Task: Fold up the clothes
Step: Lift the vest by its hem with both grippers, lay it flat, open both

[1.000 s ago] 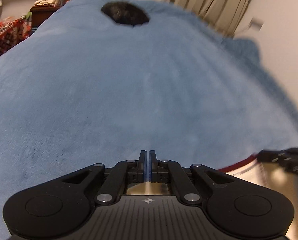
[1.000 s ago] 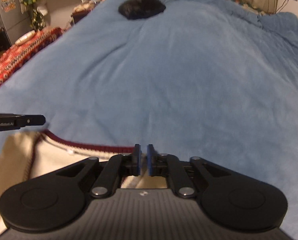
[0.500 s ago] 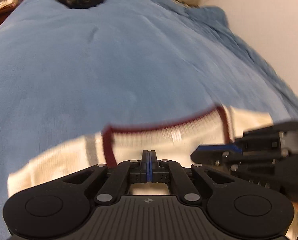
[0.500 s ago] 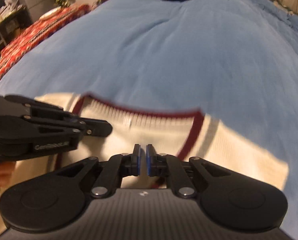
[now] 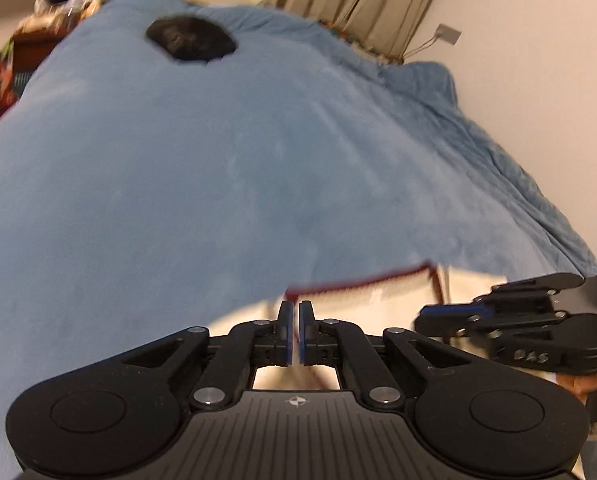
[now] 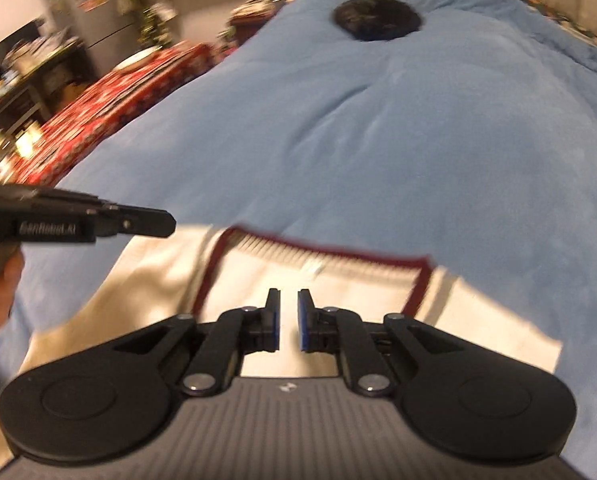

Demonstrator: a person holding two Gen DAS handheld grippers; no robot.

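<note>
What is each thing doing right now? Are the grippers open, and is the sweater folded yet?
Left gripper: open a little, holding nothing.
Right gripper: open a little, holding nothing.
Cream sweater: lying on the bed, dark red trim showing; blurry, fold unclear.
Blue blanket: spread over the bed.

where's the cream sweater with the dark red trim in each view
Left wrist: the cream sweater lies low and right of centre, just past the fingertips.
Right wrist: it fills the lower centre, on the blue blanket.
Shared landmark: the dark round patch far up the blanket.
</note>
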